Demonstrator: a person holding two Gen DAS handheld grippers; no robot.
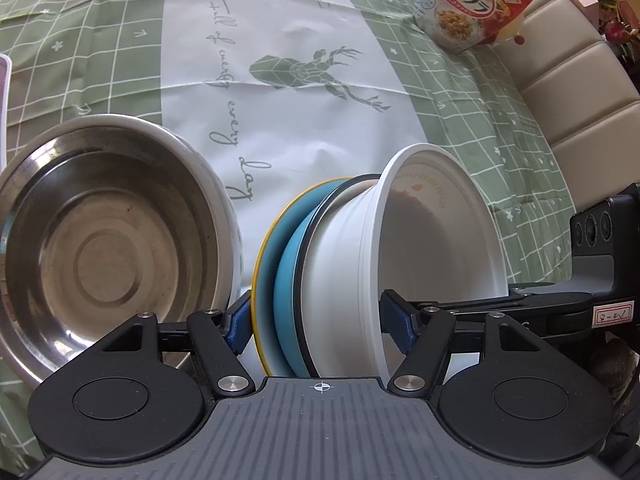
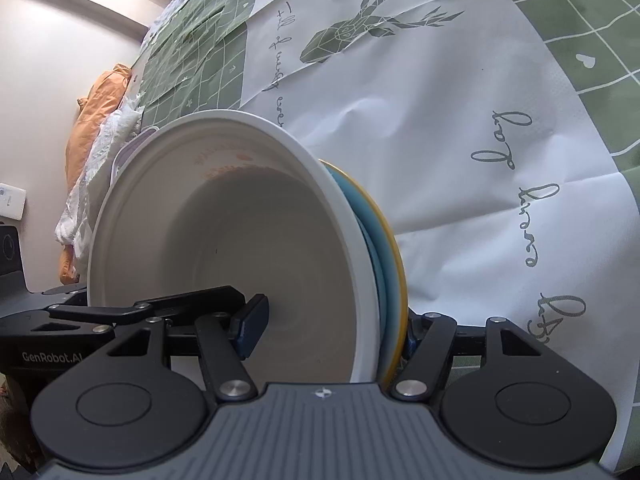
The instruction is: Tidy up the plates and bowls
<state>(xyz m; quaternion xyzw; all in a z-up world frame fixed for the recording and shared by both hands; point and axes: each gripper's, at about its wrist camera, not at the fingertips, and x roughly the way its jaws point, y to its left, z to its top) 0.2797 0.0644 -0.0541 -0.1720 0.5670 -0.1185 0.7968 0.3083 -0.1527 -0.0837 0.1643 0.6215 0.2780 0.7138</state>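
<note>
Both grippers hold one nested stack of tableware, turned on its side above the green-and-white checked tablecloth (image 1: 304, 32) with its deer print.

The stack, at lower centre of the left wrist view, comprises a white plastic bowl (image 1: 344, 264), a blue dish with a dark rim (image 1: 289, 280) behind it, and a pale blue plate with a yellow edge (image 1: 265, 276) at the back.

Left gripper (image 1: 320, 322): clenched across the whole stack. One blue pad bears on the yellow-edged plate's back; the other sits at the white bowl's rim, apparently inside it. Judgement: the squeeze across all three pieces keeps them nested while tilted.

Right gripper (image 2: 328, 330): likewise clamped on the stack. Its left pad is inside the white bowl (image 2: 224, 248), low and left of centre in its view; its right pad presses behind the yellow-edged plate (image 2: 394, 248). In the left wrist view, part of this gripper's body shows at the right edge.

A stainless steel bowl (image 1: 100, 248) with a white outer wall sits at lower left of the left wrist view, just beside the stack, not visibly touching it. Judgement: it is a likely next item for stacking.

A red cereal bag (image 1: 472, 4) lies at upper right, well apart.

Risk, as judged: the bowl's thin rim may flex or slip under the pads.
</note>
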